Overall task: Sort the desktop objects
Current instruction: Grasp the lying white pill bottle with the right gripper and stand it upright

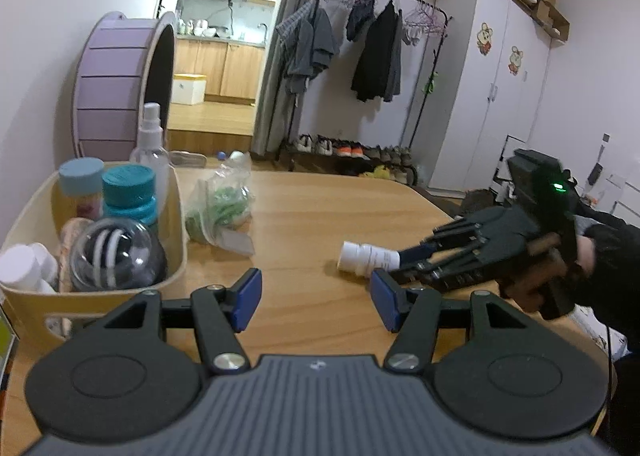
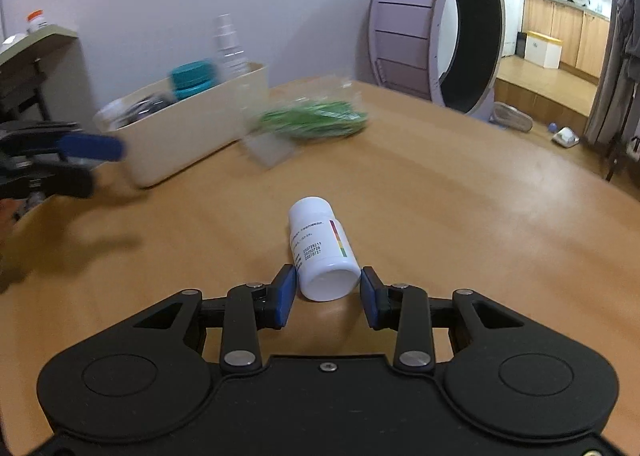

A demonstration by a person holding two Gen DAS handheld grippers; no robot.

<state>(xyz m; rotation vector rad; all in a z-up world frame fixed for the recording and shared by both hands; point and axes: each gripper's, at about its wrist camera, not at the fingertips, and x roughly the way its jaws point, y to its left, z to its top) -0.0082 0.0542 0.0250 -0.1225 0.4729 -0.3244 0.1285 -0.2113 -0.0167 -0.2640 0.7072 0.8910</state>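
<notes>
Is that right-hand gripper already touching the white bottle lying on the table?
Cannot tell. In the right wrist view the white bottle lies between the right gripper's open blue pads, very close to both, but neither contact nor a gap shows plainly.

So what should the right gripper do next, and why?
Probably close on the white bottle. It lies on its side on the table, its base sitting between the open blue pads of the right gripper, with small gaps either side. The bin already holds other containers, so gripping comes before any carry. The left gripper is open and holds nothing.
</notes>
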